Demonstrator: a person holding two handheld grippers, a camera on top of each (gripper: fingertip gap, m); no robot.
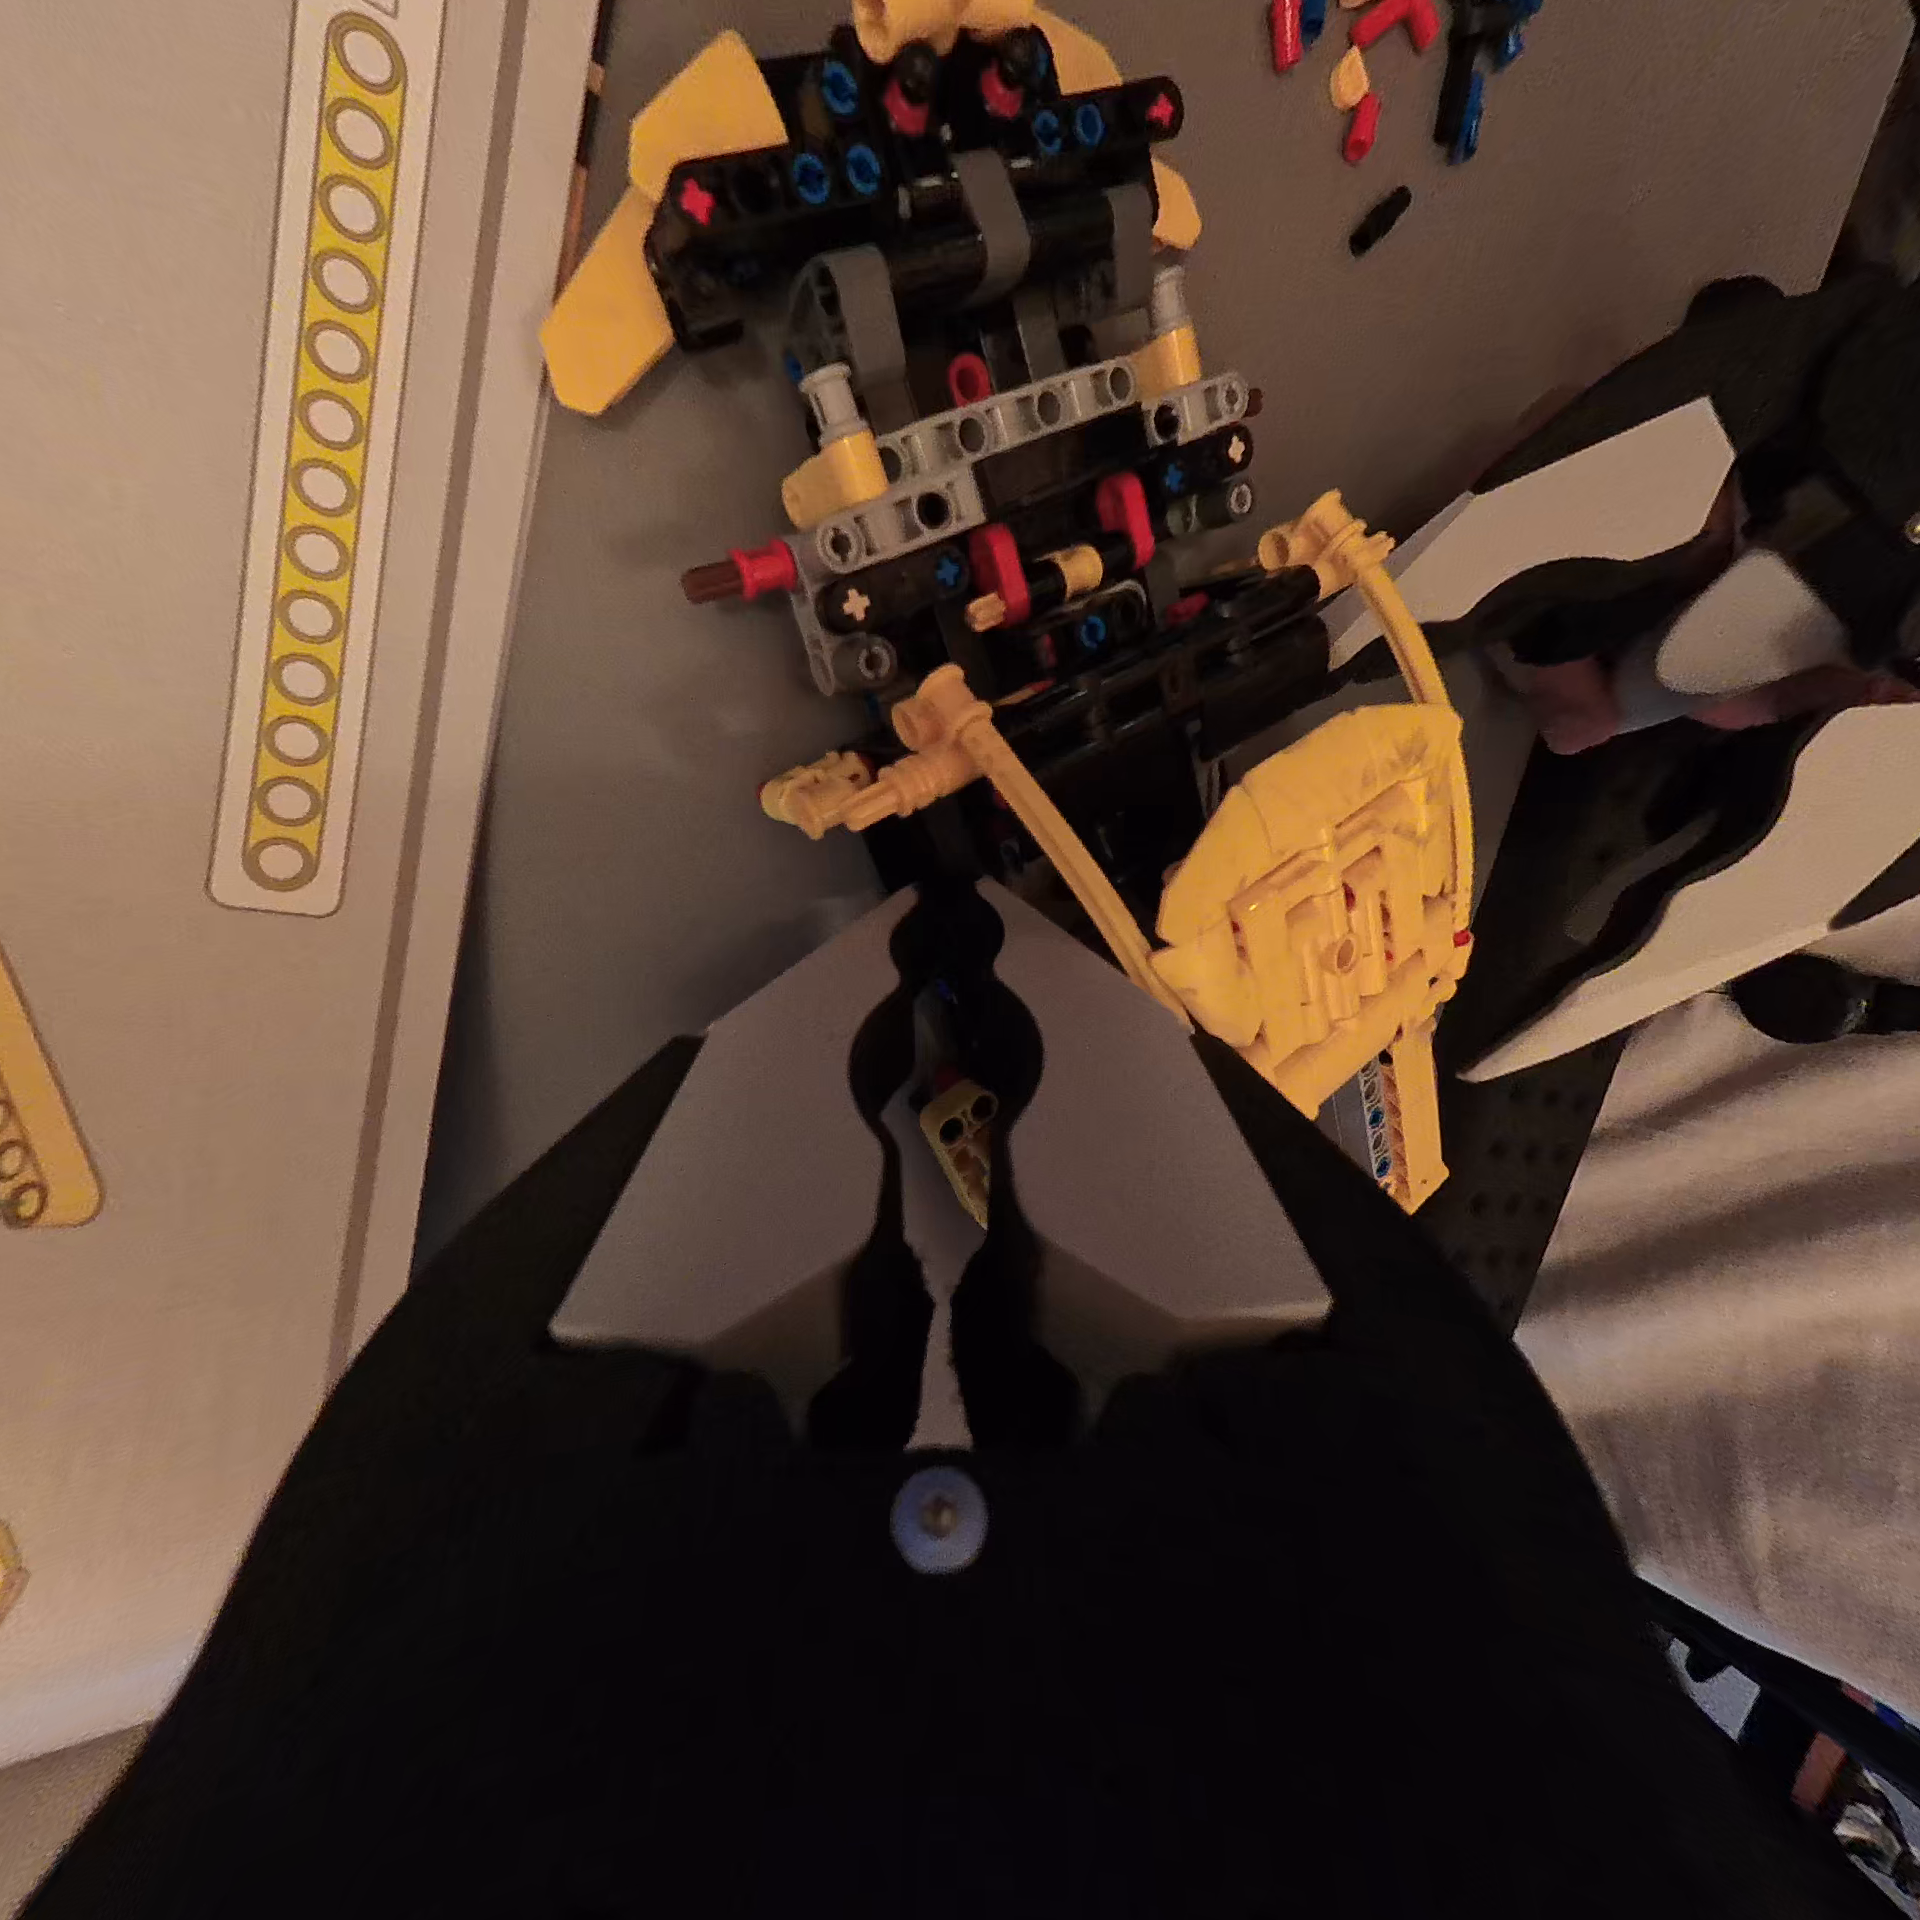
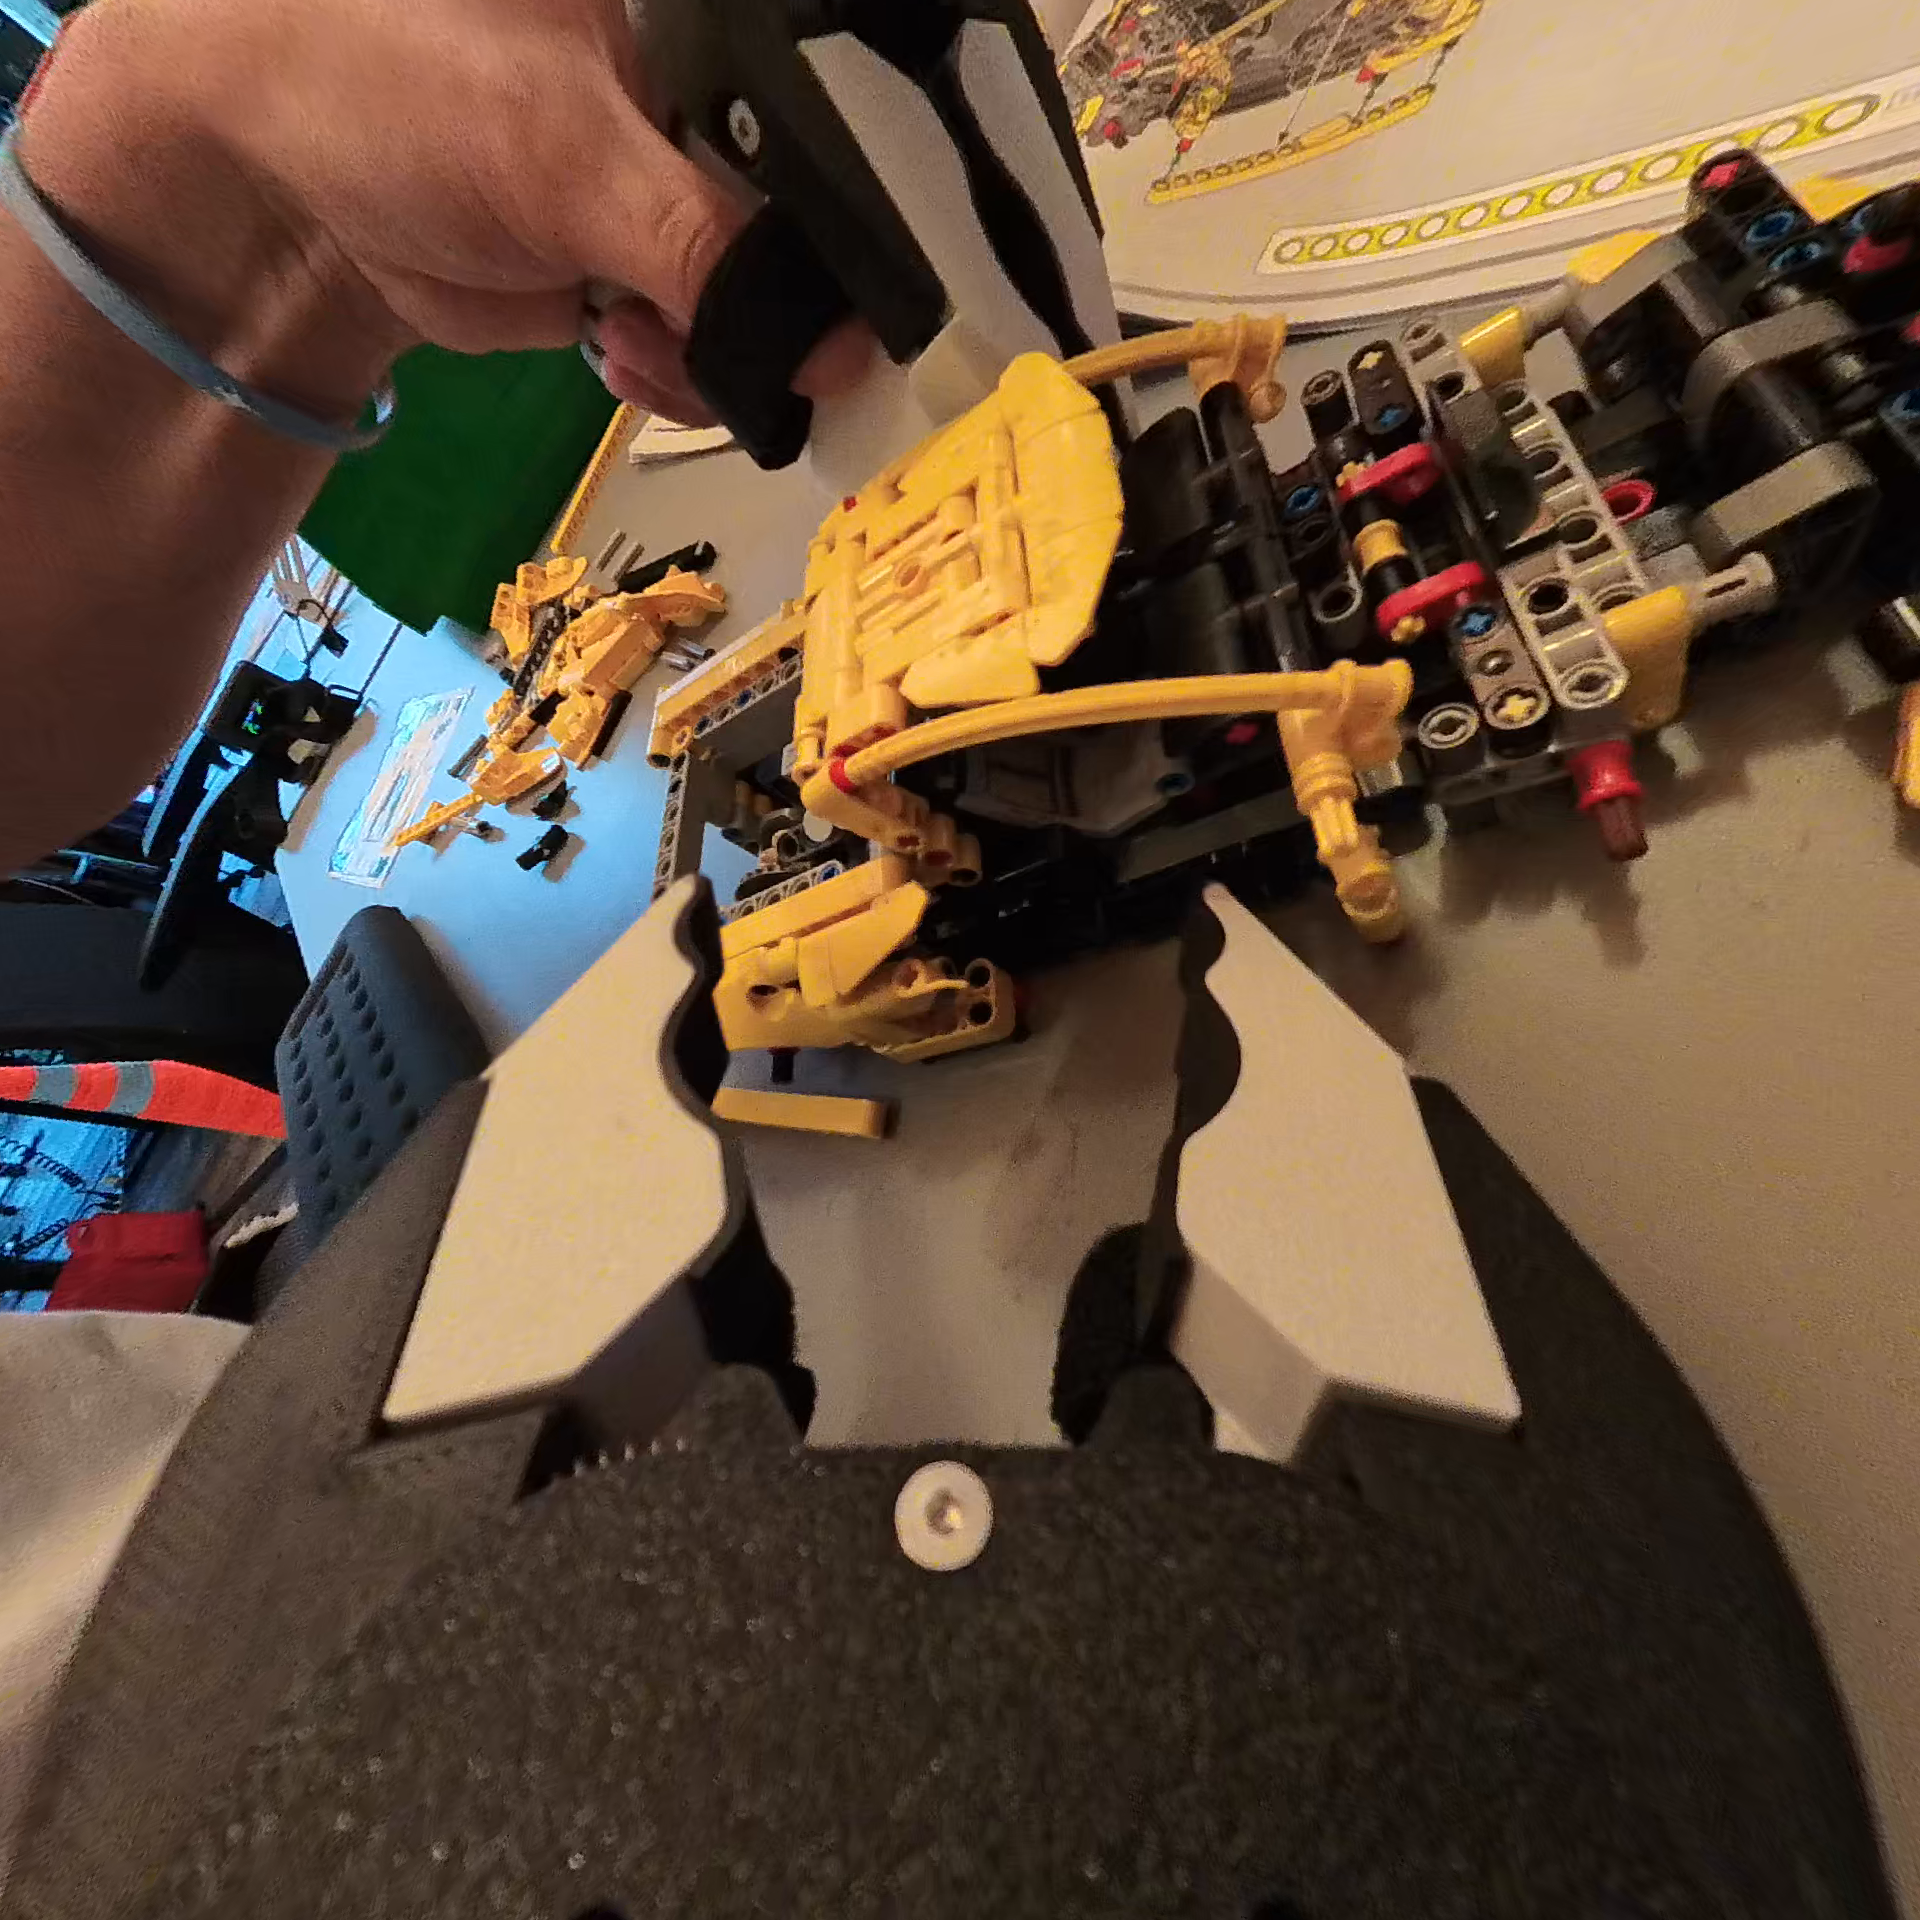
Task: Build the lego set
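Note:
The black, grey and yellow lego model (image 1: 987,468) lies on the grey table, with a yellow curved panel (image 1: 1320,883) and two yellow hoses at its near end. My left gripper (image 1: 951,904) is shut on the model's black rear frame; a small yellow piece (image 1: 961,1132) shows between its fingers. My right gripper (image 2: 951,914) is open, its jaws either side of the model's yellow end block (image 2: 862,977) without touching it. In the right wrist view the model (image 2: 1455,582) lies behind the panel (image 2: 966,561), which hides the left gripper's fingertips; its fingers (image 2: 862,135) come down from above.
The open instruction booklet (image 1: 312,468) lies left of the model. Loose red, blue and black pieces (image 1: 1371,62) lie at the far right. A second yellow sub-assembly (image 2: 582,644) and small parts lie farther along the table. A loose yellow beam (image 2: 800,1112) lies near my right gripper. A hand (image 2: 312,208) holds the left gripper. Across from one pair of fingers to the other is roughly 8 cm.

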